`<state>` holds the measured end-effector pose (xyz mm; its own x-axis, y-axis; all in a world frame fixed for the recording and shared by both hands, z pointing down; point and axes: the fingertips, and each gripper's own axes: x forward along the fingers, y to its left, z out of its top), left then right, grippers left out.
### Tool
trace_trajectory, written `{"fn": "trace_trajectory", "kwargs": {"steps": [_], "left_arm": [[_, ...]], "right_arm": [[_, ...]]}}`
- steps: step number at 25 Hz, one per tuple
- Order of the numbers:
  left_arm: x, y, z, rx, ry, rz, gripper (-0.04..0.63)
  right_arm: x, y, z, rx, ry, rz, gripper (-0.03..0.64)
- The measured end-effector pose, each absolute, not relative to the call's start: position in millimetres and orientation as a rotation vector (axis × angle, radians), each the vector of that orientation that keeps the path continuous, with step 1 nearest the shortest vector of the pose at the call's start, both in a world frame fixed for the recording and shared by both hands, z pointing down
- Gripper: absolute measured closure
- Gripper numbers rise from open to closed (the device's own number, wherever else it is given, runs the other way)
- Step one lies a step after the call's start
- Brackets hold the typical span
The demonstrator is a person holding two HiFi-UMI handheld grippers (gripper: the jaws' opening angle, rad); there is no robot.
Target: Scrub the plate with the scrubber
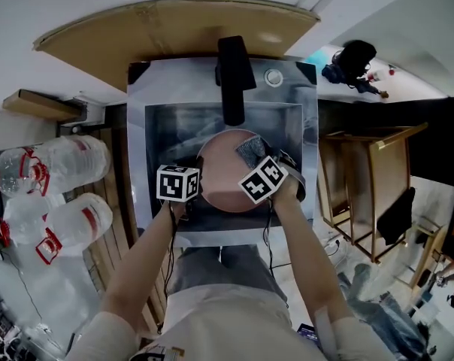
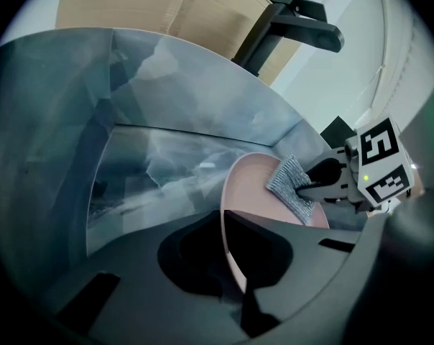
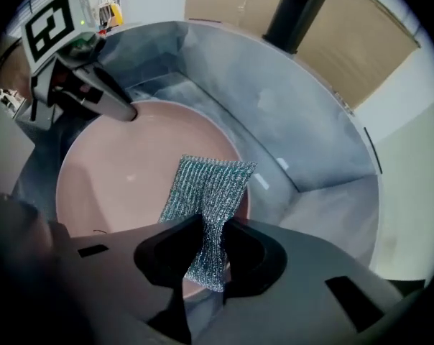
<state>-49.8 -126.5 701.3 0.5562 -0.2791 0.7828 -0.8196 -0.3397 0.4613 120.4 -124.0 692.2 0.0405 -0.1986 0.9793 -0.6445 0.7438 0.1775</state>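
Two bare forearms, head view: both reach forward and down into a square stainless-steel sink (image 1: 155, 126), the hands largely hidden under the grippers' marker cubes. The left gripper (image 1: 200, 188) meets the left rim of a round pink plate (image 1: 225, 179) in the basin. The right gripper (image 1: 255, 164) points steeply down over the plate's upper right, with a grey knitted metallic scrubber (image 1: 249, 149) at its tip. A black faucet (image 1: 234, 77) overhangs the plate's far edge. Clear plastic water bottles with red handles (image 1: 62, 168) lie on the floor at left. Neither pair of jaws can be made out from here.

Left gripper view: the jaws are together on the plate's near rim, which runs nearly edge-on between them. The lowest part of the rim is cut off behind the gripper body. Beyond, the right gripper holds the scrubber against the plate's face.

Right gripper view: the jaws are clamped on the scrubber's lower half, pinching it to a narrow waist. Its upper half fans out flat on the plate near the right rim. The left gripper's tip sits at the plate's far left rim, and the plate's near edge is hidden by the gripper body
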Motion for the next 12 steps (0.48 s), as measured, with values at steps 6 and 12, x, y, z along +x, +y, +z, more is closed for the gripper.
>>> {"fn": "trace_trajectory", "kwargs": {"steps": [6,12], "left_arm": [[-56,-131,701,1.869,-0.924,0.729,0.568],[-56,-128,701,1.857,-0.938,0.713,0.568]], "right_arm": [[114,-72,693,0.445,-1.458,0.433,0.497],[77,-33,690,0.273,-1.514,0.437,0.497]]}}
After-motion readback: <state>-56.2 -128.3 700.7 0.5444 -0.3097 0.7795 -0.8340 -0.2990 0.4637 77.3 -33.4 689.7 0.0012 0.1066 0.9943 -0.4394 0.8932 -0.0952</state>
